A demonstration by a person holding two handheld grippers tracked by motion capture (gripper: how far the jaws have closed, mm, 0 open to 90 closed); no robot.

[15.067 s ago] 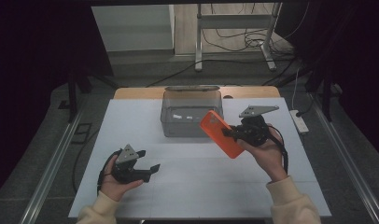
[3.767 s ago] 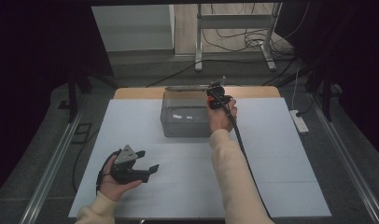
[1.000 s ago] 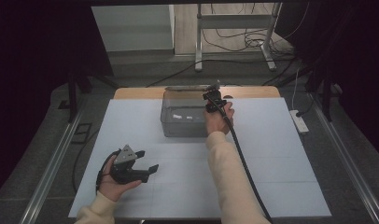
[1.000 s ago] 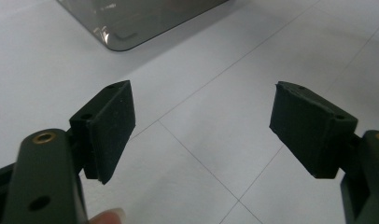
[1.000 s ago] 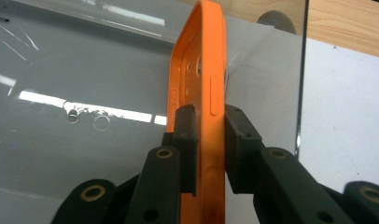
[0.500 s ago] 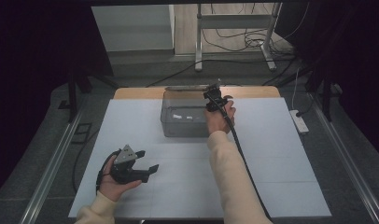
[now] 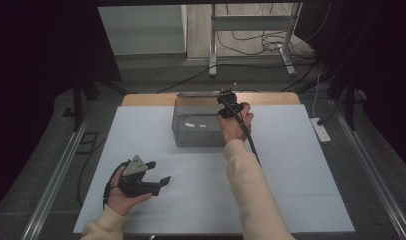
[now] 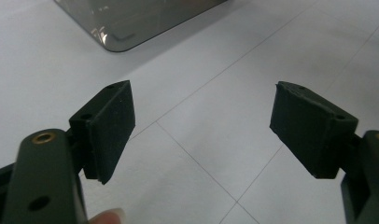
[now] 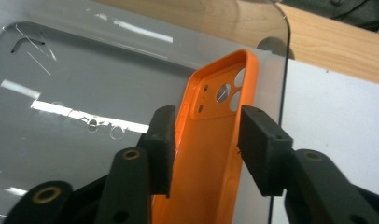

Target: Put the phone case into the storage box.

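- My left claw (image 7: pixel 156 172) rests in my left hand (image 7: pixel 122 192) low on the near left of the white worktop (image 7: pixel 301 165), tilted, its grey plate on top.
- In the left gripper view that left claw (image 8: pixel 201 126) has its jaws wide apart with nothing between them, just bare white surface crossed by thin lines.
- A fingertip (image 8: pixel 106 217) of mine shows at the bottom edge of that view.
- A corner of the bin (image 8: pixel 131 23) sits well ahead of the left claw, up at the top of the left gripper view.
- The bin (image 7: pixel 198 127) is a clear grey box standing at the far middle of the worktop, just before a strip of bare wood at the back edge.
- My right arm, in a cream sleeve (image 7: pixel 248 195), reaches forward to the bin's right end.
- My right hand (image 7: pixel 233 122) holds the right claw (image 7: pixel 225 100) over the bin's far right corner, its cable trailing back along my arm.
- In the right gripper view the right claw (image 9: pixel 204 135) is clamped on an orange case (image 9: pixel 211 154), one pad on each long edge.
- The case stands upright, camera cutouts at its far end, inside face toward me.
- It hangs over the bin's right side, just inside the rim; I cannot tell if it touches the bottom.
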